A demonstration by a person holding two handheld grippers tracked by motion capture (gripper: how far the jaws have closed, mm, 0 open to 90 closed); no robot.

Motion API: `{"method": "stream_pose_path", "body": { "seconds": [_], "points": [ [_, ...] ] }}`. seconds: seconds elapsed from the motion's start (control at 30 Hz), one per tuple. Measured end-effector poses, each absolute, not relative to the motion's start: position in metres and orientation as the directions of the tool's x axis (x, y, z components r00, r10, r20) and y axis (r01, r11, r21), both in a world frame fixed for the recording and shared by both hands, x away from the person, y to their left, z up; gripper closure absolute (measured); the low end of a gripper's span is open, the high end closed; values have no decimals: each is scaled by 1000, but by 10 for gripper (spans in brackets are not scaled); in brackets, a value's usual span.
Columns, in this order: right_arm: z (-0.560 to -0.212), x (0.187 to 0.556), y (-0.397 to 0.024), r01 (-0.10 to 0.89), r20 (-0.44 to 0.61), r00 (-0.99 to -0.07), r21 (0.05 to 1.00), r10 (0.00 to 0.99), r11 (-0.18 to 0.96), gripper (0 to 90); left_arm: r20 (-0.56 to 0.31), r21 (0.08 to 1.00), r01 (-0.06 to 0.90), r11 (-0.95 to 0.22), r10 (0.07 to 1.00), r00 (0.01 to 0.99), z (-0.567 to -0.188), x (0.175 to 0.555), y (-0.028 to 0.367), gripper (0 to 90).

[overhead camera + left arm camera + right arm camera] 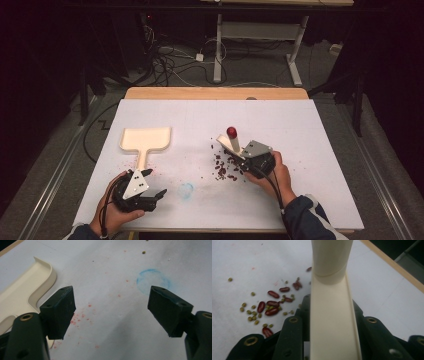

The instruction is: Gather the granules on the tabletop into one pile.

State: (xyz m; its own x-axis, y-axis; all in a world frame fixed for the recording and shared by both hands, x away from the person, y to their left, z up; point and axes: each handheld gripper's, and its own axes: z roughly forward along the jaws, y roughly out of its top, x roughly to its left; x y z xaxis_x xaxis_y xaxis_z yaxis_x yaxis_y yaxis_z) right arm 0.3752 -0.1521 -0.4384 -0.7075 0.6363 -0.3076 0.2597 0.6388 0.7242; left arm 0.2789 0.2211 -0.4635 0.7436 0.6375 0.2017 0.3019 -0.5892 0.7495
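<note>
Right tongs (240, 152) clamp the cream brush (231, 142); left tongs (159, 194) gape empty.

The table cover (300, 150) is plain white, with a strip of light wood (215, 93) along its far edge. Left of the beans (225, 167), the dustpan (145, 140) is pale cream. The beans themselves are dark red, mixed with small olive-green ones (252, 315). Directly beside them, the brush (233, 140) is the same cream with a glossy red cap (232, 132). Left of the beans, faint pink-red specks (80, 317) dot the white, and a pale blue smudged ring (153, 281) stains it. Both the left gripper (159, 196) and the right gripper (246, 159) are black with brass-coloured rivets, each topped by a grey plate. The sleeve (312, 220) near the beans is navy with a white stripe.
</note>
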Motion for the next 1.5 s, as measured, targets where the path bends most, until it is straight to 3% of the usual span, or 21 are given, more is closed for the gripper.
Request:
{"method": "stream_pose_path", "body": {
  "seconds": [0.27,0.6,0.97,1.5],
  "points": [
    [-424,426,-161,215,-306,-701,771,644,600,678,171,752,317,-577,636,752,-465,281,220,214],
    [-434,473,-117,106,-348,-749,777,564,621,678,160,747,329,-578,636,755,-467,282,222,214],
    [-459,455,-109,94,-273,-862,742,427,664,666,188,740,322,-590,641,744,-466,276,223,227],
    [-457,401,-154,-51,-284,-932,720,226,692,660,200,717,332,-613,637,744,-467,277,217,228]
  ]
}}
